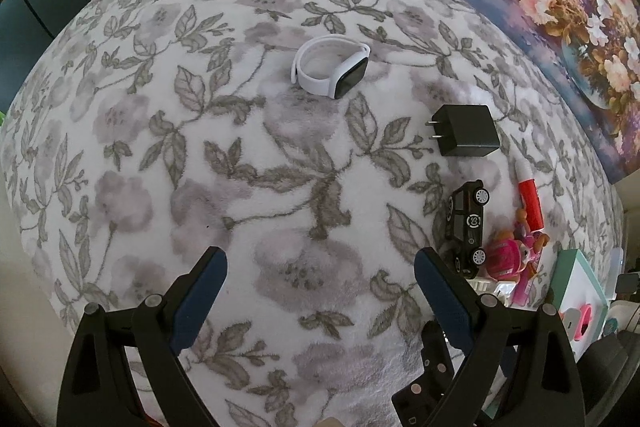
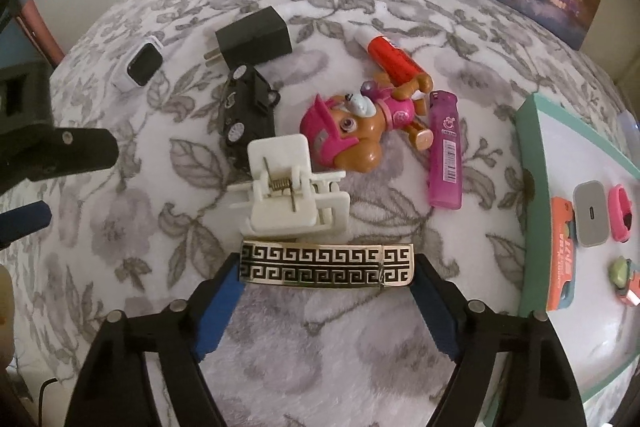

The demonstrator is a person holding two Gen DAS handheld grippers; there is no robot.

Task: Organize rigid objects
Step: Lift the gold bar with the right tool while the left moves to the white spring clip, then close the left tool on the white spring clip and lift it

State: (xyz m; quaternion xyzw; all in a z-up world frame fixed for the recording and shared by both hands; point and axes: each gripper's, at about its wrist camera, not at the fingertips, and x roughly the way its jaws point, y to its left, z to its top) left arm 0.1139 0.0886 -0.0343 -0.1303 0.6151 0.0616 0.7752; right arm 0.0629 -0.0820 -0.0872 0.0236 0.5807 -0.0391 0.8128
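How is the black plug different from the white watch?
The black plug is a solid block with metal prongs; the white watch is an open loop with a dark screen. The plug lies flat, while the watch rests on its edge. Both sit loose on the flowery blanket, untouched.

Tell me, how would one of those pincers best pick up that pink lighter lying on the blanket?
Probably across the middle of its long body. The pink lighter lies flat, running roughly away from the right gripper, with narrow straight sides that suit two fingers. Come from above; its right side is free blanket, but the toy pup lies close on its left, so lower carefully there.
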